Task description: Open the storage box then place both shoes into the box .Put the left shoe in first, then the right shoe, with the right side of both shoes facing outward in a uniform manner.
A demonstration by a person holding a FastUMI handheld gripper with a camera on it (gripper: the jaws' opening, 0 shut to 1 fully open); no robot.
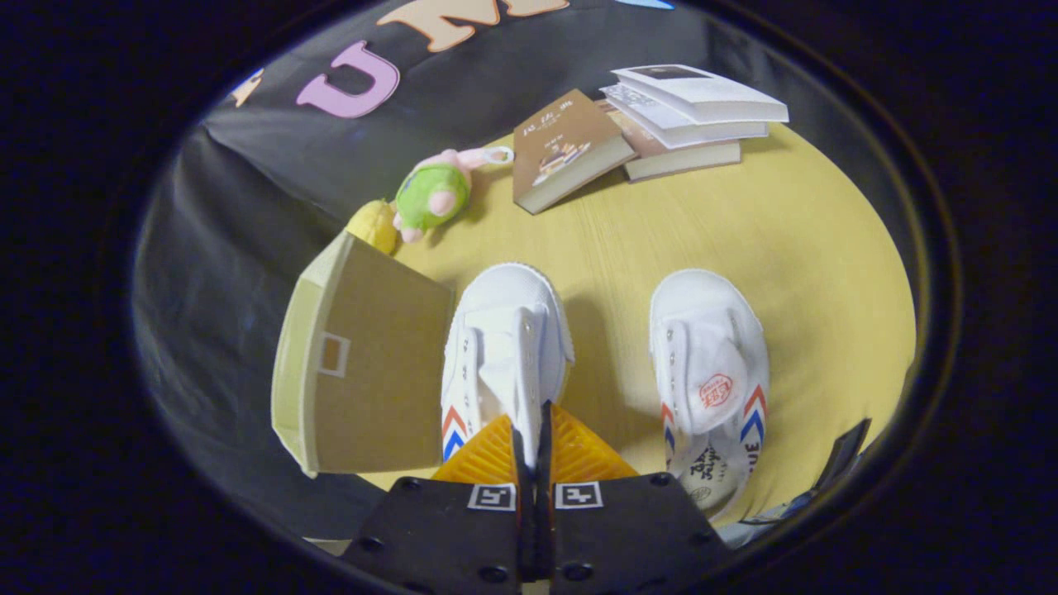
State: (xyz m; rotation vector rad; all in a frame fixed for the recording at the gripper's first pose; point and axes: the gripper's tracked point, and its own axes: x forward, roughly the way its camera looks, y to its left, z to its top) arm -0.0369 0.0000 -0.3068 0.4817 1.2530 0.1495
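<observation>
Looking down along the fingers, the gripper (533, 430) has its two fingers drawn almost together, pinched on what seems to be the heel edge or tongue of the nearer white shoe (506, 351), though the contact point is partly hidden, so I say that with some caution. That shoe sits just ahead of the fingers, toe pointing away, with red and blue chevrons on its side. Just beside it stands the storage box (359, 368), a tan cardboard piece with its flap raised and tilted, touching or nearly touching the shoe's edge. On the other side, apart from the held shoe, the second white shoe (711, 372) lies on the yellow table (810, 273), its tongue showing a red mark. Beyond the shoes, near the box's far corner, a green and pink plush toy (434, 194) rests next to a small yellow object (374, 225). Further back lies a brown book (566, 149), leaning against a stack of books (694, 116).
</observation>
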